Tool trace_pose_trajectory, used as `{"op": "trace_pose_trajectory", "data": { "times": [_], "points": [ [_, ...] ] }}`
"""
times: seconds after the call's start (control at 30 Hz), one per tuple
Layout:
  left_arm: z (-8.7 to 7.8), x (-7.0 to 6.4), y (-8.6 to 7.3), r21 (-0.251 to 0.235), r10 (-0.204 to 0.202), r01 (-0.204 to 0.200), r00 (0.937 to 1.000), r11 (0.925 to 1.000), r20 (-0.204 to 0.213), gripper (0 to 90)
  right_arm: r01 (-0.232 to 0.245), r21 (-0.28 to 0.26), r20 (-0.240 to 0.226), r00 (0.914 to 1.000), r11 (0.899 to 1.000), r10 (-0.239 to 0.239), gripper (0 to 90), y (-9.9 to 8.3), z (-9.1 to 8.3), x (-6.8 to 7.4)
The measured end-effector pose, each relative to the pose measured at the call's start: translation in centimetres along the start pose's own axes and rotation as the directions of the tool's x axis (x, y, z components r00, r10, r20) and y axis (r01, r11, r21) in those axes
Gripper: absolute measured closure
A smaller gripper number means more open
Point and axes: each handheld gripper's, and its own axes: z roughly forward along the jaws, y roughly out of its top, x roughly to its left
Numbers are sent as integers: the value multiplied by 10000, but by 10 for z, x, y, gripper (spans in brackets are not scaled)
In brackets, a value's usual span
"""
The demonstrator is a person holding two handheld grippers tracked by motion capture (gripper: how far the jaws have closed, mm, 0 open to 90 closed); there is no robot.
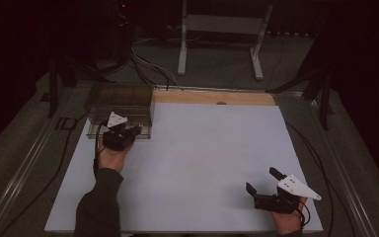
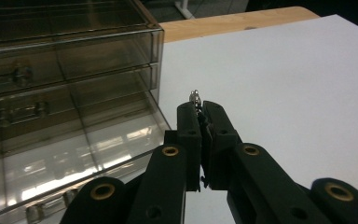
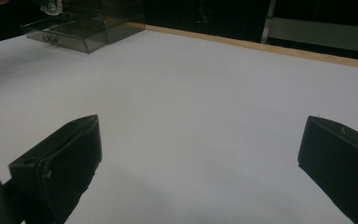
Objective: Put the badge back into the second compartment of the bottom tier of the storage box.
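A smoky clear drawer cabinet (image 1: 121, 103) stands at the far left corner of the white mat (image 1: 202, 163). Its bottom drawer (image 2: 74, 158) is pulled out toward me. My left gripper (image 1: 128, 131) hovers at that drawer's front right corner. In the left gripper view the left gripper (image 2: 200, 106) is shut on a small silver metal piece (image 2: 195, 96) that pokes out above the tips. My right gripper (image 1: 262, 180) rests near the mat's front right, open wide, nothing between its jaws. The right gripper view shows the right gripper (image 3: 200, 126) facing the cabinet (image 3: 84, 28) far off.
A strip of wooden tabletop (image 1: 212, 97) runs along the mat's far edge. Behind it stands a white frame (image 1: 222, 29), with cables (image 1: 148, 69) on the floor. Dark metal rails (image 1: 24, 163) border the table's sides.
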Motion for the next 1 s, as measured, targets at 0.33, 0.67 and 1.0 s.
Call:
{"op": "trace_pose_trajectory", "data": {
  "times": [0.33, 0.67, 1.0],
  "points": [
    [3, 10, -1, 41, -158, 159, 9994, 9999, -302, 880, -35, 7, -3, 10000, 10000, 35, 2, 0, 0, 0],
    [3, 21, -1, 123, -327, 335, 9977, 9994, -589, 880, -22, 17, -22, 10000, 10000, 22, 2, 0, 1, 0],
    [6, 31, 3, 220, -384, 405, 9953, 9989, -889, 880, -57, 26, -30, 10000, 10000, 57, 2, 0, 1, 0]
  ]
}}
